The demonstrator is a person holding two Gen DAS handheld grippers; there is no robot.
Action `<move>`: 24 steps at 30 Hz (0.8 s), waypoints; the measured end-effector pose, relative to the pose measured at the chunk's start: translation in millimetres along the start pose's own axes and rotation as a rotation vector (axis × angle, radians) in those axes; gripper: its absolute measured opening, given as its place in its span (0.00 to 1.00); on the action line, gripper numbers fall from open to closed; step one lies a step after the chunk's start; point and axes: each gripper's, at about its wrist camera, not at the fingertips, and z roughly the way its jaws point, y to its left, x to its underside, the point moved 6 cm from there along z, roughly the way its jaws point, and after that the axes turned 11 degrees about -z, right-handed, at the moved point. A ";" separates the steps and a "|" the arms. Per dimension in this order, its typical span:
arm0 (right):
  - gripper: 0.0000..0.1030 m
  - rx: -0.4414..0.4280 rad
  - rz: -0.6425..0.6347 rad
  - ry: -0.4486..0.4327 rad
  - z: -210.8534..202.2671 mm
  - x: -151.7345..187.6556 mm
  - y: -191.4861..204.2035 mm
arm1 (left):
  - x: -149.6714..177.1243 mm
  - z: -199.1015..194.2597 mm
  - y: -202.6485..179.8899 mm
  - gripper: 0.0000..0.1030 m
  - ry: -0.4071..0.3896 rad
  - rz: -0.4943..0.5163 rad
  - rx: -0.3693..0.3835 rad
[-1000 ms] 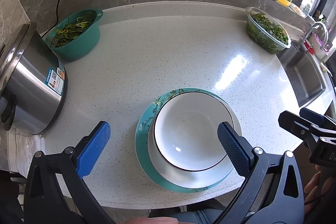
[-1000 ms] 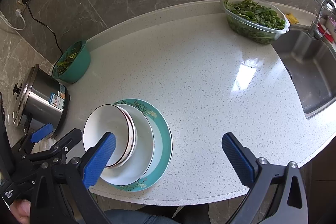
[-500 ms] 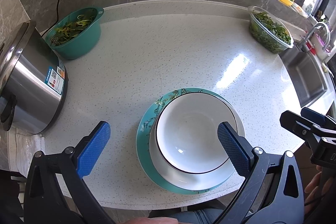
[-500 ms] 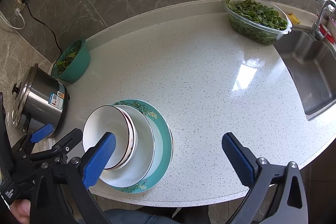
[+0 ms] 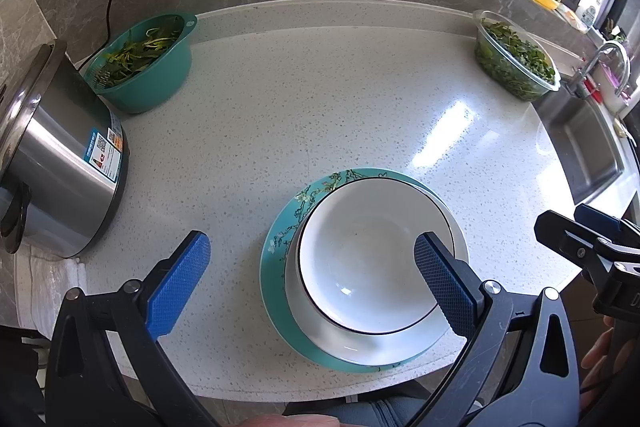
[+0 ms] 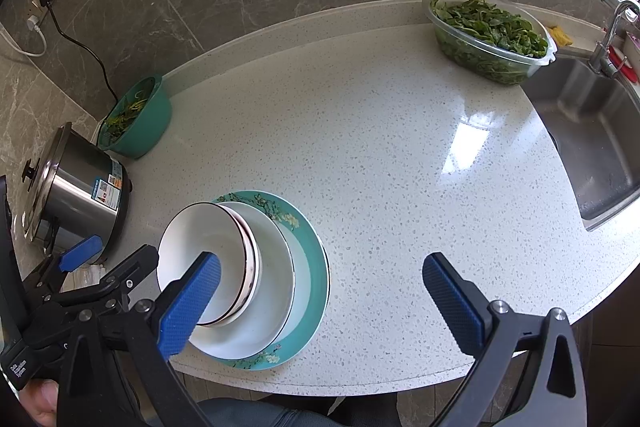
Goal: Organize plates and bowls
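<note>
a stack of dishes is seen near the front edge of the white speckled counter [image 5: 340, 99]: a teal floral plate [image 6: 310, 291] at the bottom, a white plate [image 6: 276, 283] on it, and black-rimmed white bowls [image 5: 372, 259] nested on top. the left gripper [image 5: 310, 285] is held above the counter with its jaws released and wide apart, nothing grasped; its blue right-side pad is seen over the bowl's rim, though contact cannot be told. the right gripper [image 6: 326, 297] is likewise held with jaws spread and empty, just right of the stack. a steel cooker [image 5: 60, 163] is placed at the left, a teal bowl of greens [image 5: 144, 67] behind it, and a clear container of greens [image 6: 488, 35] beside the sink [image 6: 600, 147].
</note>
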 end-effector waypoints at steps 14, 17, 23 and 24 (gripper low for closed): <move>1.00 -0.001 -0.002 0.002 1.8 -1.7 0.2 | 0.3 2.2 -2.2 1.00 0.007 -0.008 -0.006; 1.00 -0.003 -0.005 0.004 3.6 -3.3 0.0 | 0.5 2.5 -2.3 1.00 0.007 -0.010 -0.007; 1.00 -0.004 -0.005 0.006 4.5 -3.3 0.0 | 0.4 3.2 -2.6 1.00 0.007 -0.012 -0.009; 1.00 -0.004 -0.005 0.005 4.3 -3.2 0.1 | 0.3 3.5 -2.9 1.00 0.008 -0.013 -0.010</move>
